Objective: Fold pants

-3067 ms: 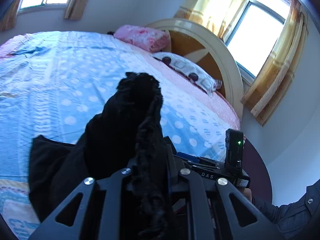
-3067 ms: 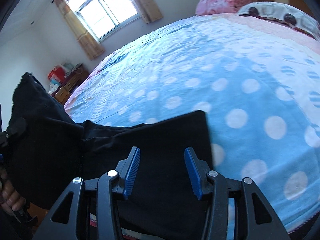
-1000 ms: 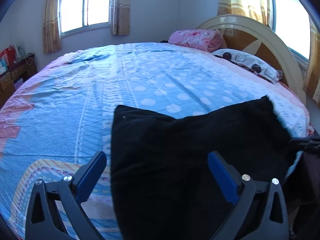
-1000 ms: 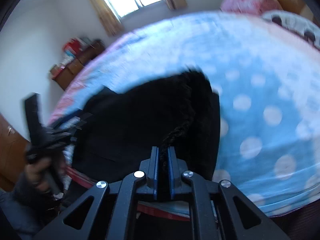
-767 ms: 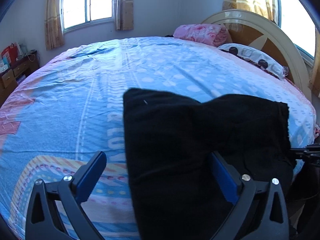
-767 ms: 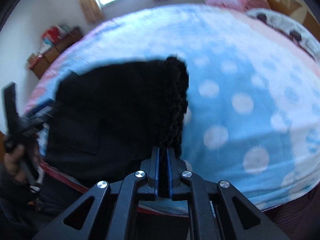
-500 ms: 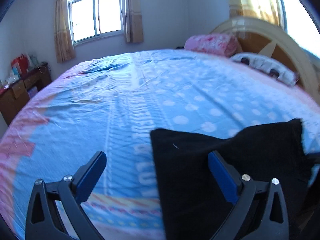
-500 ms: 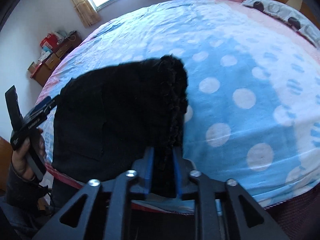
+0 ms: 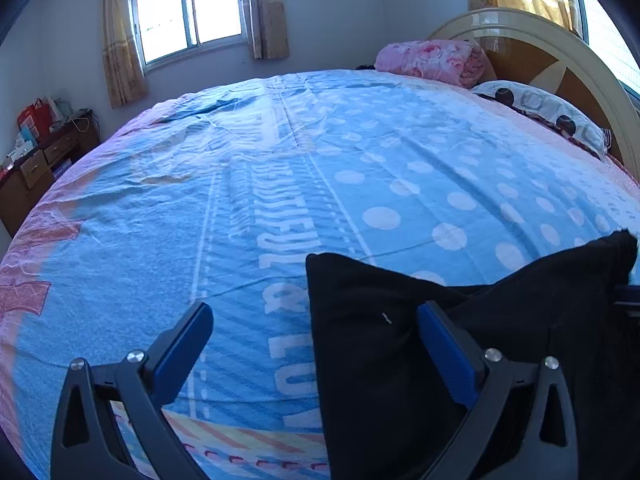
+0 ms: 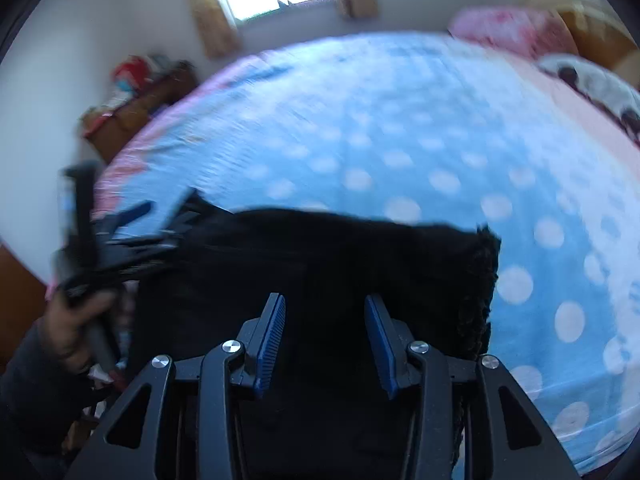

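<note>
Black pants (image 9: 460, 344) lie folded flat at the near edge of the bed, also in the blurred right wrist view (image 10: 340, 272). My left gripper (image 9: 316, 344) is open wide and empty, at the pants' left edge; its right finger (image 9: 444, 348) is over the cloth. My right gripper (image 10: 325, 340) is open and empty, just above the pants' near part. The left gripper also shows in the right wrist view (image 10: 132, 224), at the pants' left side.
The blue polka-dot bedspread (image 9: 304, 184) covers the bed. A pink blanket (image 9: 432, 58) and a spotted pillow (image 9: 548, 114) lie by the headboard (image 9: 560, 64). A wooden dresser (image 9: 36, 168) stands at the left wall under a window (image 9: 188, 8).
My left gripper let go of the pants and drew back to the left. My right gripper, shut on the pants' edge a moment ago, has opened and released it; the pants now lie flat.
</note>
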{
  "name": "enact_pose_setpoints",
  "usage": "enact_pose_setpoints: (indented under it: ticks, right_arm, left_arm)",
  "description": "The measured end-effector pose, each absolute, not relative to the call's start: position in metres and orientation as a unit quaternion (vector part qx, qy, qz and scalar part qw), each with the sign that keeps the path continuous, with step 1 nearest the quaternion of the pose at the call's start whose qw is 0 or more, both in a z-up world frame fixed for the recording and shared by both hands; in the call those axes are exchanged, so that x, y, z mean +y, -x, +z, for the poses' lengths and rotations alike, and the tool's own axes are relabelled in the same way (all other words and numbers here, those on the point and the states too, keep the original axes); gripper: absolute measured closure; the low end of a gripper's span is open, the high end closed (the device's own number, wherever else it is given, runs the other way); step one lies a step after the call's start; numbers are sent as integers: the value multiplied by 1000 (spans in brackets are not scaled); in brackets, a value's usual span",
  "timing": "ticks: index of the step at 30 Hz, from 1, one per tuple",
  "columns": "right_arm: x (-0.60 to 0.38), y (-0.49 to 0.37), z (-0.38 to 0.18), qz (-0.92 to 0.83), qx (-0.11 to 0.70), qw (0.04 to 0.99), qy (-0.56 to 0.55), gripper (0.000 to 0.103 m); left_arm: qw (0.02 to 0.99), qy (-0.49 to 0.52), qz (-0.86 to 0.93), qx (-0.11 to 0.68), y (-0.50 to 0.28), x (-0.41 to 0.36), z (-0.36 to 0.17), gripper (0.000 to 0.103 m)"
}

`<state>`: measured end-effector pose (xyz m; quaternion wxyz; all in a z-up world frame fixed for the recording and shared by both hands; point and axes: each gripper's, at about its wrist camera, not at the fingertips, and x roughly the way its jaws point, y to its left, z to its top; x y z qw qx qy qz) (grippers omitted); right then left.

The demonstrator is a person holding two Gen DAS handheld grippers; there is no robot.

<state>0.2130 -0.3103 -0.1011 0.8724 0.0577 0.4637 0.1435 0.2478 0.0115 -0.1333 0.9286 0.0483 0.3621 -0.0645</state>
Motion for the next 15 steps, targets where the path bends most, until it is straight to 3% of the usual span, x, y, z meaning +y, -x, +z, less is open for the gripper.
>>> enact_pose_setpoints:
  ticks: [7, 15]
  right_arm:
    - [-332, -211, -123, 151, 473, 864, -78, 60]
    - [-296, -207, -78, 159, 458, 874, -15, 59]
  left_arm:
    - [922, -23, -70, 379, -263, 12, -145, 0]
    - [925, 19, -73, 373, -247, 31, -132, 0]
